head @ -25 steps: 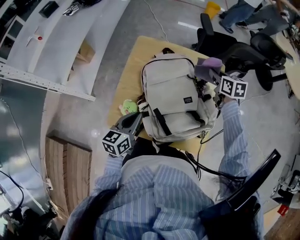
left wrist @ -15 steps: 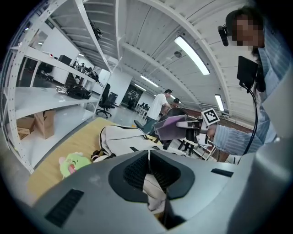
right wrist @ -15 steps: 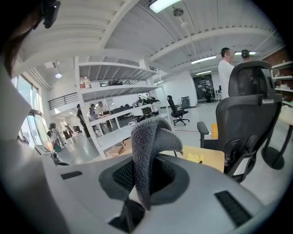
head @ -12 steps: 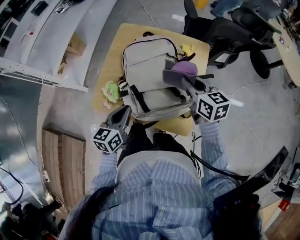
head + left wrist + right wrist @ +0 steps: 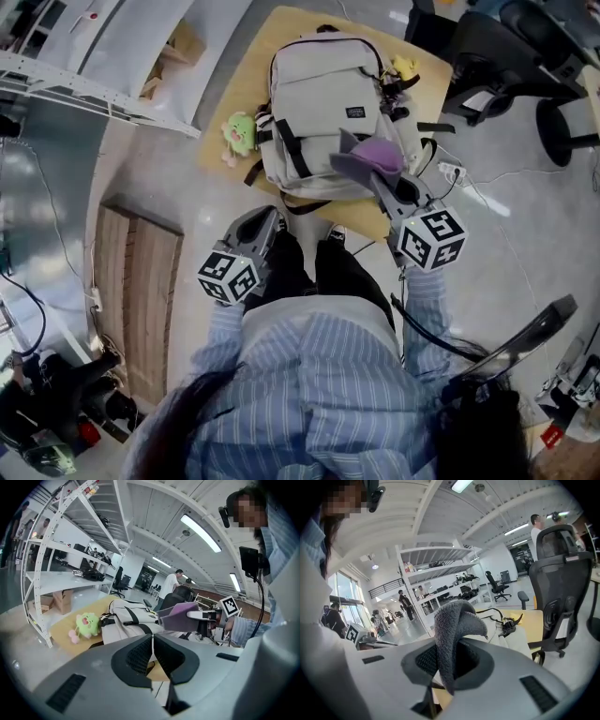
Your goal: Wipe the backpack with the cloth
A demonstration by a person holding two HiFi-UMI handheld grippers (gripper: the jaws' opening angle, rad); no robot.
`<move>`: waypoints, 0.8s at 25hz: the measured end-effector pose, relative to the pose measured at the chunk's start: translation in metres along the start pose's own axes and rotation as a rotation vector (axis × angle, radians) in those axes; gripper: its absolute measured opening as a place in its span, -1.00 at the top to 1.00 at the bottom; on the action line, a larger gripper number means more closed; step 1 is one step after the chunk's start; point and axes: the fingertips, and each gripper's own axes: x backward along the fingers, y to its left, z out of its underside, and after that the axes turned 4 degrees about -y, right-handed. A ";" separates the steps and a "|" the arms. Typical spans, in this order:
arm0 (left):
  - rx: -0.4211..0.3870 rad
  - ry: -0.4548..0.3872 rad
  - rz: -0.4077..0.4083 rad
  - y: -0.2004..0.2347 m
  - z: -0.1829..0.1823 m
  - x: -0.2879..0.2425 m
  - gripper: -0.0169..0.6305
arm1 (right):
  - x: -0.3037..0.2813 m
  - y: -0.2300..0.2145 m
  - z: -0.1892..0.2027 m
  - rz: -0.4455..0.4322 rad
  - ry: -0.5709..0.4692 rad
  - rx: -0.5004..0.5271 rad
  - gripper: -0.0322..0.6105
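Wooden table (image 5: 246, 84) sits higher in frame than 0.5 s ago. Left gripper (image 5: 265, 217) below its near edge, jaws closed, empty, unchanged. Right gripper (image 5: 380, 178) clamps cloth (image 5: 370, 159), now over near right corner of backpack (image 5: 323, 103), back from mid-panel. Green plush (image 5: 238, 134) left of backpack.

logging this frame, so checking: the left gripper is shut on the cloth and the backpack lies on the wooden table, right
Not quite: the right gripper is shut on the cloth, as the right gripper view shows. The left gripper is shut on nothing. The backpack does lie on the wooden table.
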 end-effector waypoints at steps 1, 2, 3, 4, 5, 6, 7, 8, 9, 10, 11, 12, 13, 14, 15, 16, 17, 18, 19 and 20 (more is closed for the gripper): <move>0.003 -0.007 -0.006 0.001 -0.001 0.004 0.90 | 0.004 0.003 0.003 0.001 -0.002 0.000 0.77; 0.006 -0.012 -0.006 0.002 -0.003 0.008 0.90 | 0.006 0.006 0.006 0.004 -0.002 -0.001 0.77; 0.013 -0.015 0.001 0.001 -0.004 0.011 0.90 | 0.008 0.008 0.010 0.008 0.000 -0.003 0.77; 0.021 -0.017 0.013 0.001 -0.005 0.014 0.90 | 0.008 0.010 0.015 0.013 0.002 -0.009 0.77; 0.030 -0.020 0.027 0.000 -0.006 0.017 0.90 | 0.008 0.013 0.021 0.018 0.006 -0.016 0.77; 0.035 -0.024 0.040 -0.001 -0.008 0.020 0.90 | 0.007 0.016 0.025 0.024 0.010 -0.019 0.77; 0.034 -0.030 0.051 -0.002 -0.009 0.024 0.90 | 0.007 0.022 0.028 0.028 0.012 -0.017 0.77; 0.026 -0.036 0.061 -0.002 -0.010 0.029 0.90 | 0.005 0.029 0.029 0.031 0.011 -0.011 0.77; 0.015 -0.040 0.071 -0.002 -0.011 0.035 0.90 | 0.004 0.037 0.030 0.034 0.009 -0.003 0.77; 0.002 -0.043 0.083 -0.001 -0.012 0.041 0.90 | 0.001 0.046 0.030 0.039 0.005 0.005 0.77; -0.007 -0.046 0.098 0.001 -0.012 0.049 0.90 | -0.001 0.056 0.031 0.047 0.001 0.014 0.77; -0.012 -0.047 0.118 0.002 -0.011 0.058 0.90 | -0.003 0.067 0.032 0.057 -0.002 0.023 0.77; -0.011 -0.046 0.145 0.003 -0.010 0.069 0.90 | -0.004 0.079 0.032 0.071 -0.007 0.031 0.77; -0.004 -0.044 0.177 0.004 -0.008 0.081 0.90 | -0.004 0.090 0.033 0.090 -0.015 0.037 0.77; 0.006 -0.040 0.208 0.005 -0.004 0.094 0.90 | -0.002 0.100 0.033 0.114 -0.028 0.039 0.77; 0.018 -0.035 0.235 0.007 0.000 0.109 0.90 | 0.000 0.110 0.033 0.141 -0.045 0.034 0.77; 0.025 -0.029 0.253 0.011 0.005 0.124 0.90 | 0.003 0.121 0.034 0.167 -0.064 0.022 0.77; 0.026 -0.021 0.264 0.016 0.011 0.140 0.90 | 0.006 0.133 0.035 0.187 -0.083 0.008 0.77; 0.019 -0.011 0.273 0.022 0.018 0.156 0.90 | 0.008 0.146 0.039 0.201 -0.098 -0.006 0.77; 0.008 0.003 0.282 0.028 0.026 0.170 0.90 | 0.011 0.160 0.043 0.209 -0.107 -0.016 0.77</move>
